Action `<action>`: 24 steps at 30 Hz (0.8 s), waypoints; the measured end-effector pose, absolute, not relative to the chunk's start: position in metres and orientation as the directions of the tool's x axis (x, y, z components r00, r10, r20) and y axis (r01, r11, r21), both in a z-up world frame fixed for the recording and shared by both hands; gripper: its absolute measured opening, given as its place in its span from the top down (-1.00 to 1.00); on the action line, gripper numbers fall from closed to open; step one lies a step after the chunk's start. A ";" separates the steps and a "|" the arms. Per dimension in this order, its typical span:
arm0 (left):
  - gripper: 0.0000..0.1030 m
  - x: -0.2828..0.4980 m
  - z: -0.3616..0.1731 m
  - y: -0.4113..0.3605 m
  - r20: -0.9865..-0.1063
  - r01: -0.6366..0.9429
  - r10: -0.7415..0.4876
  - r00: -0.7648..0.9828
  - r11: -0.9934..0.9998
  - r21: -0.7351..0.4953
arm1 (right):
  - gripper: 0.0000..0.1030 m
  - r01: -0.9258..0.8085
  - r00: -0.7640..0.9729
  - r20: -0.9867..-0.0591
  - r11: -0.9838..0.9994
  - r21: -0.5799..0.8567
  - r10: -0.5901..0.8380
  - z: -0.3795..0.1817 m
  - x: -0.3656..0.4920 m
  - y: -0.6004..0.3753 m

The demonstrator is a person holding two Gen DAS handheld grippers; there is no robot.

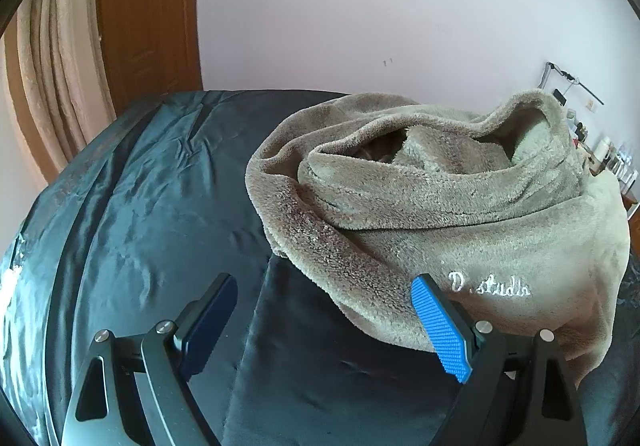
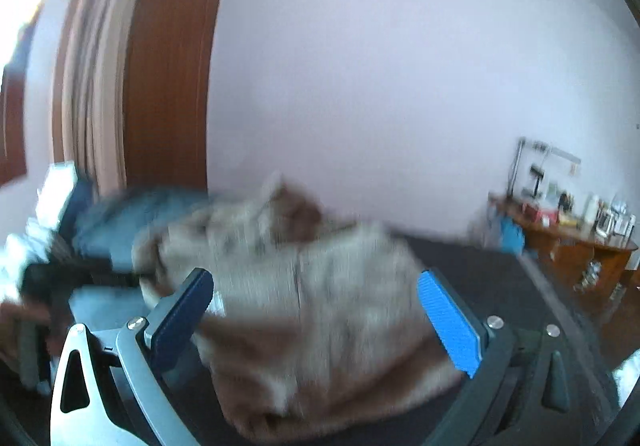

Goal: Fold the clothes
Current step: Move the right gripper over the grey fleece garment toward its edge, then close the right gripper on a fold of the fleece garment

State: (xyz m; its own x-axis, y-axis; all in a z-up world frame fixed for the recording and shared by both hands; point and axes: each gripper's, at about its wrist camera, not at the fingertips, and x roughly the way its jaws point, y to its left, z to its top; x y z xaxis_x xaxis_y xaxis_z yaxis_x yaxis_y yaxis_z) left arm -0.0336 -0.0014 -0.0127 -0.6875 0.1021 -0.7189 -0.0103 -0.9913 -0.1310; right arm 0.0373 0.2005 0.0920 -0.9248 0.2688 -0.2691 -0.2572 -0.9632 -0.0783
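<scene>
**Fleece garment bunched on the bed, both grippers spread**

The fleece garment [image 1: 460,213] lies crumpled on the dark bed cover [image 1: 140,205], toward the bed's far edge. The left gripper [image 1: 324,322] is spread wide, empty, just beside the garment's near hem. The right gripper [image 2: 316,310] is also spread, nothing pinched; its view is blurred.

Pale wall [image 1: 380,5], brown door [image 1: 148,13], cluttered wooden desk [image 2: 576,242] far right.

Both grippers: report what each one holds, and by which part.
Nothing is held. The left gripper and right gripper both stand open over the fleece garment, pads not pressing on it.
</scene>
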 end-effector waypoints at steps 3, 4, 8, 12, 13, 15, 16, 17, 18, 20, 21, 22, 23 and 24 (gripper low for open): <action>-0.76 -0.034 -0.012 -0.003 -0.715 -0.014 0.110 -0.691 -0.990 -0.139 | -1.00 -0.263 -0.956 -0.132 -0.965 -0.003 0.261 0.108 0.045 0.198; -0.76 -0.034 -0.012 -0.002 -0.713 -0.017 0.112 -0.692 -0.990 -0.139 | -1.00 -0.273 -0.948 -0.169 -0.962 0.001 0.269 0.107 0.036 0.199; -0.76 -0.033 -0.012 -0.002 -0.710 -0.028 0.112 -0.696 -0.991 -0.128 | -1.00 -0.257 -0.890 -0.387 -0.966 -0.007 0.240 0.092 -0.012 0.206; -0.76 -0.032 -0.011 0.000 -0.714 -0.033 0.112 -0.691 -0.992 -0.124 | -1.00 -0.214 -0.878 -0.410 -0.969 -0.120 0.245 0.083 -0.047 0.199; -0.76 -0.032 -0.011 0.000 -0.714 -0.034 0.112 -0.691 -0.992 -0.123 | -1.00 -0.199 -0.876 -0.419 -0.970 -0.139 0.239 0.081 -0.057 0.198; -0.76 -0.032 -0.010 0.001 -0.715 -0.034 0.110 -0.691 -0.992 -0.120 | -1.00 -0.166 -0.868 -0.443 -0.972 -0.165 0.223 0.077 -0.078 0.196; -0.76 -0.032 -0.011 0.002 -0.718 -0.036 0.110 -0.688 -0.992 -0.117 | -1.00 -0.149 -0.863 -0.457 -0.973 -0.174 0.214 0.075 -0.089 0.196; -0.76 -0.032 -0.011 0.002 -0.719 -0.036 0.108 -0.686 -0.993 -0.115 | -1.00 -0.136 -0.858 -0.469 -0.974 -0.183 0.208 0.071 -0.101 0.196; -0.76 -0.032 -0.011 0.002 -0.721 -0.037 0.107 -0.685 -0.993 -0.112 | -1.00 -0.127 -0.854 -0.478 -0.974 -0.190 0.205 0.067 -0.109 0.197; -0.76 -0.033 -0.011 0.003 -0.721 -0.057 0.118 -0.683 -0.992 -0.109 | -1.00 -0.104 -0.850 -0.491 -0.974 -0.199 0.191 0.062 -0.123 0.199; -0.76 -0.033 -0.011 0.003 -0.720 -0.058 0.119 -0.683 -0.992 -0.108 | -1.00 -0.094 -0.847 -0.498 -0.975 -0.202 0.184 0.059 -0.130 0.200; -0.76 -0.033 -0.011 0.004 -0.722 -0.143 0.177 -0.669 -0.984 -0.108 | -1.00 -0.091 -0.845 -0.501 -0.975 -0.204 0.184 0.057 -0.135 0.201; -0.76 -0.033 -0.011 0.004 -0.725 -0.175 0.197 -0.660 -0.979 -0.107 | -1.00 -0.089 -0.843 -0.506 -0.975 -0.205 0.184 0.055 -0.141 0.203; -0.76 -0.033 -0.011 0.004 -0.727 -0.175 0.196 -0.658 -0.979 -0.106 | -1.00 -0.088 -0.839 -0.512 -0.975 -0.206 0.184 0.052 -0.147 0.204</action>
